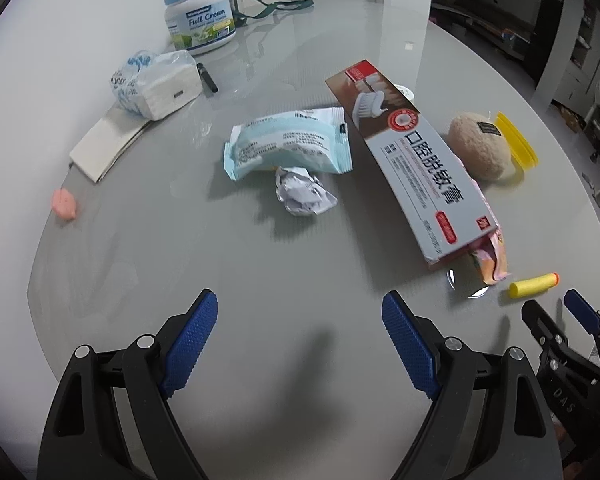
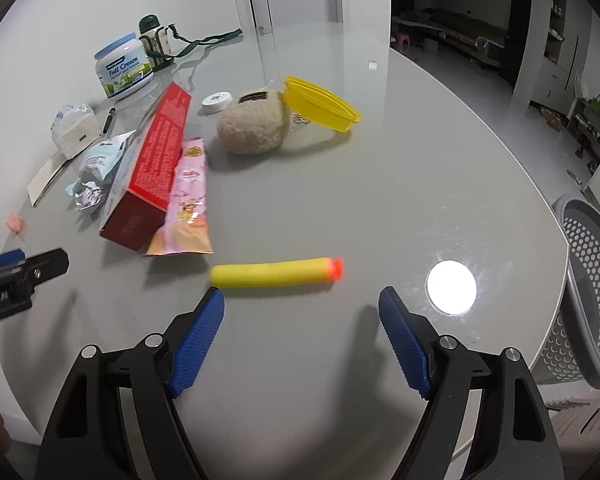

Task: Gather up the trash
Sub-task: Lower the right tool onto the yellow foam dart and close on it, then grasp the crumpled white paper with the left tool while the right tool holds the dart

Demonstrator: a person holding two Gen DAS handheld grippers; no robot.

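Note:
A crumpled paper ball (image 1: 303, 191) lies mid-table, just in front of a pale blue wrapper (image 1: 286, 143). To their right a long toothpaste box (image 1: 410, 156) rests on a pink snack packet (image 2: 188, 200). My left gripper (image 1: 300, 300) hovers open over bare table, short of the paper ball, nothing between its blue pads. A yellow foam dart with an orange tip (image 2: 276, 272) lies crosswise just beyond my right gripper (image 2: 300, 298), which is open and empty. The right gripper also shows at the lower right of the left wrist view (image 1: 552, 308).
A grey perforated basket (image 2: 592, 292) stands off the table's right edge. A beige plush ball (image 2: 254, 126), yellow lid (image 2: 320, 102), milk powder tub (image 1: 200, 20), flask (image 2: 154, 40), tissue pack (image 1: 160, 82), pen (image 1: 207, 77), paper stack (image 1: 104, 146) and pink eraser (image 1: 65, 204) lie around.

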